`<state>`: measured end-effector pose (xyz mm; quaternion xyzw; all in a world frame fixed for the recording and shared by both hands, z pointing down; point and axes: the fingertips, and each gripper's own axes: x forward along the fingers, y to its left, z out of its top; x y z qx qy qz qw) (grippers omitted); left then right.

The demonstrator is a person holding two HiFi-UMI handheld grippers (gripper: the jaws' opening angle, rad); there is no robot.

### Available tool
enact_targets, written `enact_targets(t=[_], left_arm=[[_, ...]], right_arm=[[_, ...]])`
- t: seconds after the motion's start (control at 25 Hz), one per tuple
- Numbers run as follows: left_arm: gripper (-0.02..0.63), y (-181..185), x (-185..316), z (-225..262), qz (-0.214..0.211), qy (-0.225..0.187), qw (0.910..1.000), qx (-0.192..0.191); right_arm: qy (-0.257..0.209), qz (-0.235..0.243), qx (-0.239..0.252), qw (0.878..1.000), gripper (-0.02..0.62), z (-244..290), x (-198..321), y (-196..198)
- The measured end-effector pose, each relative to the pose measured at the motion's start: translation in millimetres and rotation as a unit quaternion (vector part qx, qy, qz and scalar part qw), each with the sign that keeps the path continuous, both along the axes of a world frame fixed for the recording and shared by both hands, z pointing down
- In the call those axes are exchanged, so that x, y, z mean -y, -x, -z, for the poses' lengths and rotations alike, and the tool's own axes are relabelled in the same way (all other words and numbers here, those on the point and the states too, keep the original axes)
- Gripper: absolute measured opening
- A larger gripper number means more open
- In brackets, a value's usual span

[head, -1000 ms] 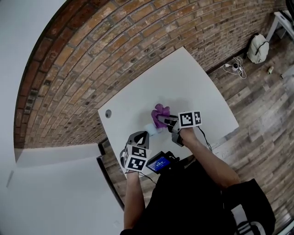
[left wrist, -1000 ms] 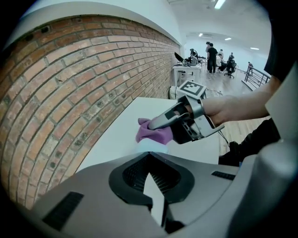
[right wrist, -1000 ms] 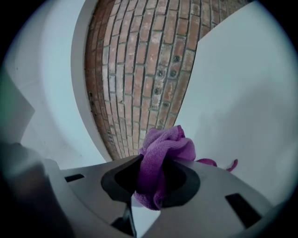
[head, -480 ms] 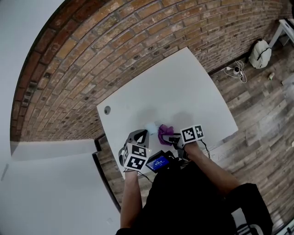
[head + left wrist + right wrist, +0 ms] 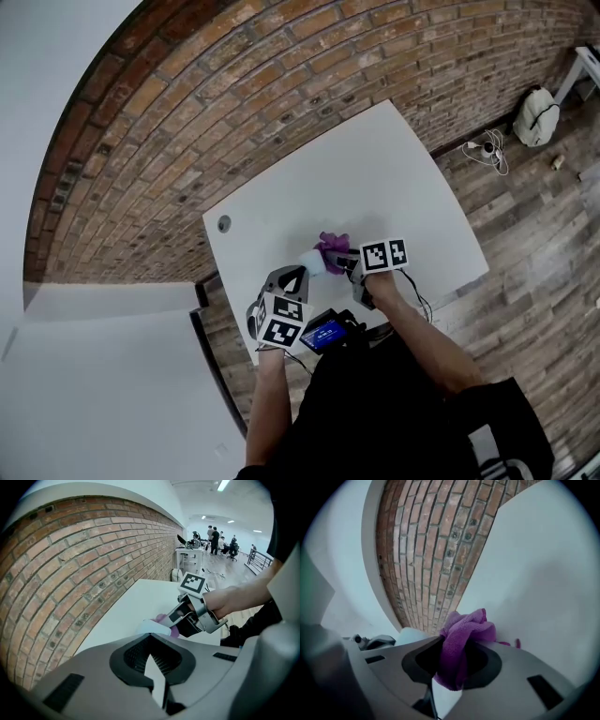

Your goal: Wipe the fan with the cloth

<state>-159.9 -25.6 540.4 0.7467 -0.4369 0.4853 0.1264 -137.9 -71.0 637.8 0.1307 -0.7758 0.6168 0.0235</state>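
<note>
Head view: the fan is at the near part of the white table, between my left gripper and my right gripper. Left gripper view: my jaws are together, with the fan just beyond them. Right gripper view: my jaws clamp the purple cloth, with the fan to their left.

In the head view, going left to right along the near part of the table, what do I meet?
Left claw → pale fan → purple cloth → right claw, shut on the cloth.

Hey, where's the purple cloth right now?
In the head view the purple cloth is over the near part of the white table, clamped in the jaws of the right gripper, just right of the small pale fan.
</note>
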Motion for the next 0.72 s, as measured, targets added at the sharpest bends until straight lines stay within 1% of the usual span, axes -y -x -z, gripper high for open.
enact_targets(t=[0.04, 0.12, 0.2, 0.24, 0.28, 0.32, 0.4, 0.48, 0.52, 0.56, 0.64, 0.72], left_arm=[[-0.005, 0.1, 0.6, 0.4, 0.000, -0.001, 1.0000, 0.000], [-0.005, 0.5, 0.8, 0.9, 0.002, -0.001, 1.0000, 0.002], [-0.005, -0.4, 0.4, 0.6, 0.002, -0.001, 1.0000, 0.001], [-0.005, -1.0, 0.5, 0.5, 0.002, -0.001, 1.0000, 0.001], [-0.005, -1.4, 0.7, 0.5, 0.001, -0.001, 1.0000, 0.000], [-0.005, -1.4, 0.9, 0.6, 0.001, -0.001, 1.0000, 0.000], [-0.005, -0.8, 1.2, 1.1, 0.002, -0.002, 1.0000, 0.000], [-0.005, 0.0, 1.3, 1.4, 0.003, -0.003, 1.0000, -0.001], [-0.005, 0.3, 1.2, 1.3, 0.004, -0.003, 1.0000, -0.002], [-0.005, 0.5, 1.0, 1.1, 0.004, -0.003, 1.0000, -0.002], [-0.005, 0.6, 0.8, 0.9, 0.006, -0.004, 1.0000, -0.002], [-0.005, -0.1, 0.5, 0.7, 0.007, -0.004, 1.0000, -0.003]], right_arm=[[-0.003, 0.011, -0.033, 0.999, 0.094, -13.5, -4.0, -2.8], [-0.009, 0.056, -0.092, 0.994, 0.094, -38.2, -19.1, -8.8], [-0.007, 0.105, -0.115, 0.988, 0.094, -49.8, -38.0, -16.3], [-0.007, 0.122, -0.119, 0.985, 0.094, -51.2, -44.7, -21.3], [-0.007, 0.129, -0.121, 0.984, 0.094, -50.8, -47.3, -27.1], [-0.006, 0.122, -0.119, 0.985, 0.094, -48.9, -44.3, -33.2], [-0.008, 0.072, -0.100, 0.992, 0.094, -38.1, -21.8, -42.9], [-0.016, 0.017, -0.062, 0.998, 0.094, -18.4, 7.8, -44.1], [-0.020, 0.001, -0.042, 0.999, 0.094, -8.0, 18.6, -40.3], [-0.023, -0.003, -0.026, 0.999, 0.094, 0.5, 25.0, -33.8], [-0.024, 0.017, -0.017, 0.999, 0.094, 4.2, 25.1, -15.5], [-0.014, 0.049, -0.049, 0.997, 0.094, -15.3, 14.9, -0.8]])
